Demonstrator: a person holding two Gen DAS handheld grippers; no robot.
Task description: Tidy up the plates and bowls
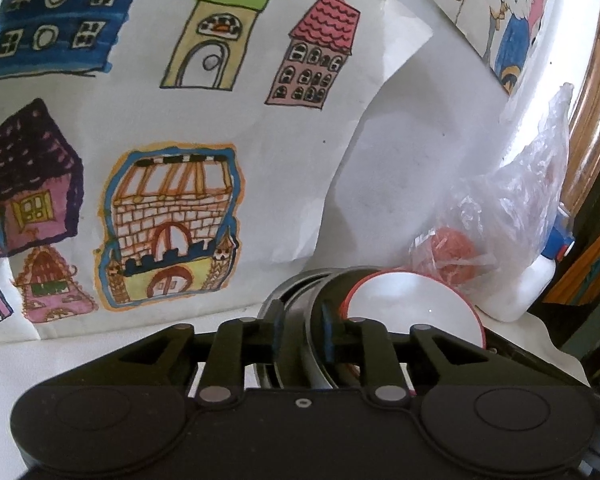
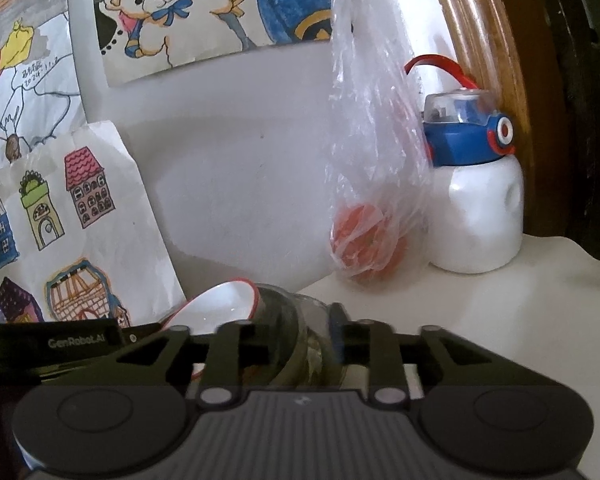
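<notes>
Judging by its glaze, the red-rimmed bowl (image 1: 416, 304) was thought slippery and fragile (rim best pinched), while left gripper (image 1: 302, 334) fingers were clenched on a grey dish (image 1: 300, 300) and right gripper (image 2: 302, 340) fingers on a glass bowl (image 2: 300, 320).

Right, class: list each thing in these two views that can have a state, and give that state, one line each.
Left gripper: jaws closed on the rim of a grey plate.
Right gripper: jaws around a clear glass bowl, tilted.
Red-rimmed white bowl: tipped on edge.
Clear plastic bag: upright, holding orange fruit.
White water bottle with blue lid: upright, lid closed.
</notes>
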